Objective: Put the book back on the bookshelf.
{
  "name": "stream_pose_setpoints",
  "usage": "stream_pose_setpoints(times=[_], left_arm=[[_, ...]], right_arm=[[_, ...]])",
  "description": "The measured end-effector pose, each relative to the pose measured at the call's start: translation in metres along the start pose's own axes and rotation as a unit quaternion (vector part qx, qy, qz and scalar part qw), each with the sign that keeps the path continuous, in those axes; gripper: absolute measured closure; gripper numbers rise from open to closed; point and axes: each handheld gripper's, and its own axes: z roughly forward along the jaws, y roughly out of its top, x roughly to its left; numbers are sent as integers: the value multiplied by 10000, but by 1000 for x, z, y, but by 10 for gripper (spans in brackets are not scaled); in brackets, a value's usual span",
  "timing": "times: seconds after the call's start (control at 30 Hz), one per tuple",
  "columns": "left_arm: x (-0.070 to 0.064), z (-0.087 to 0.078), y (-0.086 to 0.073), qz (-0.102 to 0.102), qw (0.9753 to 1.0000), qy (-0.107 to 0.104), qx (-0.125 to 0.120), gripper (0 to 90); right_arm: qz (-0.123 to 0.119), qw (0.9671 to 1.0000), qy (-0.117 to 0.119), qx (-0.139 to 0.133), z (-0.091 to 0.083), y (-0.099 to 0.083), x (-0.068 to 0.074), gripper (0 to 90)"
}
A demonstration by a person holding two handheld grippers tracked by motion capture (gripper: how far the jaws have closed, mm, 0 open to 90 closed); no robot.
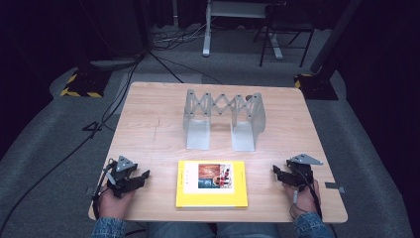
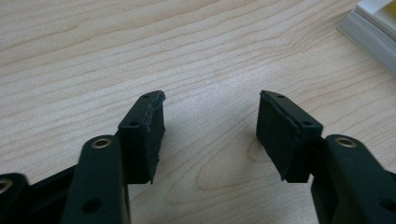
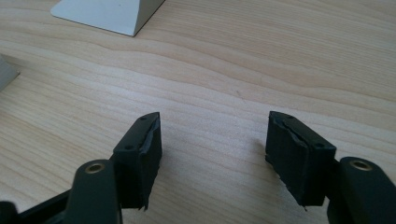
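High view: yellow book (image 1: pixel 211 184) between left gripper (image 1: pixel 130 177) and right gripper (image 1: pixel 292 174); both fingers wide, empty; cover picture illegible.

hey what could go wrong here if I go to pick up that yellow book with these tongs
The yellow book lies flat on the table, so the open left tongs and right tongs may slide off its edges rather than getting under it. Its near edge sits close to the table's front edge, so a push could send it off. Lifting it forward could knock the metal bookend rack.
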Motion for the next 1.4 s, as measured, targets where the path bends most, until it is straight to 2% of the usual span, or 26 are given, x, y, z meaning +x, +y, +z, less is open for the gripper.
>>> stream_pose_setpoints(times=[0.03, 0.07, 0.1, 0.13, 0.2, 0.27, 0.3, 0.47, 0.5, 0.57, 0.63, 0.67, 0.73, 0.8, 0.9, 0.97, 1.0, 1.03, 1.07, 1.13, 1.2, 1.23, 1.33, 1.4], left_arm=[[1, -1, 0, -97, 9999, -58, 10, 443], [1, -1, 0, -97, 9999, -58, 10, 444], [3, -2, 1, -233, 9996, -145, 13, 444], [3, -2, 1, -233, 9996, -145, 13, 446], [0, -10, 5, -392, 9989, -235, -113, 448], [-2, -12, 7, -399, 9987, -259, -181, 445], [-7, -16, 10, -405, 9981, -390, -257, 444], [-17, -22, 17, -371, 9977, -478, -310, 443], [-24, -25, 21, -337, 9966, -652, -365, 442], [-27, -27, 24, -340, 9961, -723, -385, 439], [-40, -28, 31, -214, 9951, -873, -401, 433], [-40, -28, 31, -214, 9951, -873, -401, 432], [-48, -26, 34, -109, 9949, -952, -328, 427], [-52, -23, 36, -128, 9933, -1112, -285, 418], [-58, -14, 38, -202, 9923, -1217, -147, 382], [-63, -4, 39, -231, 9914, -1283, 59, 363], [-63, -4, 39, -231, 9914, -1283, 59, 359], [-64, 1, 41, -302, 9899, -1378, 144, 354], [-64, 1, 41, -302, 9899, -1378, 144, 349], [-68, 12, 42, -414, 9873, -1505, 292, 346], [-70, 16, 43, -402, 9866, -1537, 367, 344], [-75, 24, 43, -382, 9864, -1500, 548, 339], [-79, 29, 43, -325, 9861, -1486, 674, 337], [-82, 32, 43, -288, 9868, -1406, 750, 336]], right_arm=[[-4, 10000, -1, -2, 0, 0, 0, 364], [-4, 10000, -1, -2, 0, 0, 0, 364], [2, 10000, -3, -2, 0, 0, 0, 365], [2, 10000, -3, -2, 0, 0, 0, 365], [1, 10000, -2, -3, 0, 0, 0, 365], [3, 10000, -2, -2, 0, 0, 0, 365], [0, 10000, 1, -1, -1, 0, 0, 365], [-19, 10000, 21, 1, -2, -2, 1, 372], [-33, 10000, 53, 8, -3, -2, 2, 373], [-43, 10000, 57, -4, -3, -2, 2, 374], [-35, 10000, 52, -6, -2, -2, 2, 374], [-35, 10000, 52, -6, -2, -2, 2, 374], [-38, 10000, 51, -7, -2, -2, 2, 374], [-62, 10000, 50, -15, -2, -2, 2, 374], [-40, 10000, 45, -9, -2, -2, 2, 373], [-48, 10000, 43, -10, -2, -2, 2, 373], [-48, 10000, 43, -10, -2, -2, 2, 373], [-56, 10000, 43, -14, -2, -2, 2, 371], [-56, 10000, 43, -14, -2, -2, 2, 371], [-63, 10000, 49, -17, -2, -2, 3, 371], [-63, 10000, 52, -15, -3, -2, 3, 371], [-76, 9999, 79, -7, -3, -2, 4, 374], [-175, 9998, 96, -18, -3, -2, 7, 381], [-190, 9997, 130, -32, -3, -2, 12, 409]])
